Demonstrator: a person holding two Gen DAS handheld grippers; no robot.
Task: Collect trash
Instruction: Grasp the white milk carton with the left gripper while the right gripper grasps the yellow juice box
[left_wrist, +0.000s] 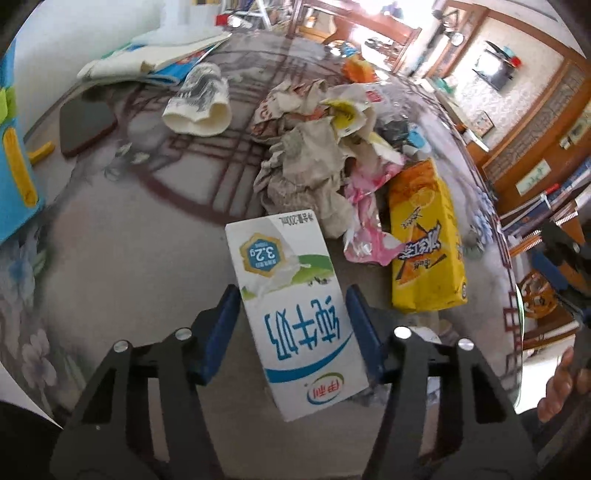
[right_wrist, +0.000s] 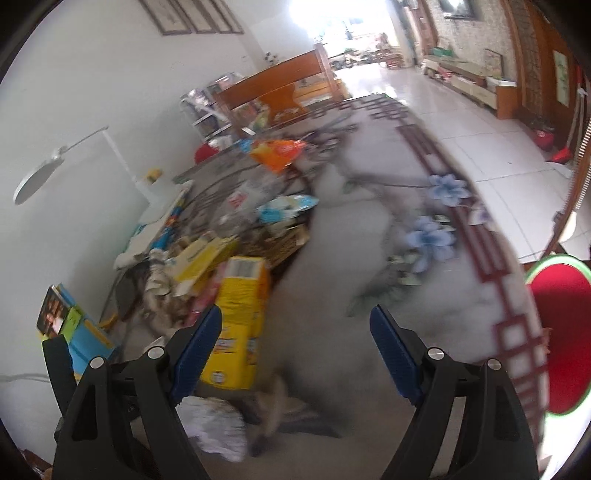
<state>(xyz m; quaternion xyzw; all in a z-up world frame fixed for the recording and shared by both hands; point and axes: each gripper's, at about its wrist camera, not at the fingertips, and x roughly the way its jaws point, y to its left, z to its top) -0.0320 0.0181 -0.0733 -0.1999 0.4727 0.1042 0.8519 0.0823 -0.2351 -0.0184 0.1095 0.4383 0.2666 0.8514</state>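
Left gripper (left_wrist: 293, 306) on milk carton (left_wrist: 295, 314); right gripper (right_wrist: 295, 339) empty

The white milk carton lies between the left blue pads (left_wrist: 360, 325), which sit against its two long sides in a narrow hold. It rests on the floral tablecloth (left_wrist: 110, 258), just beside a yellow drink carton (left_wrist: 424, 243) and a heap of crumpled paper (left_wrist: 314, 162) toward the cloth's middle. Right fingers stand wide with nothing between them; that view is blurred

Daylight glare blows out the far doorway (right_wrist: 332, 22); right view motion-blurred, left view sharper, both bent at edges.
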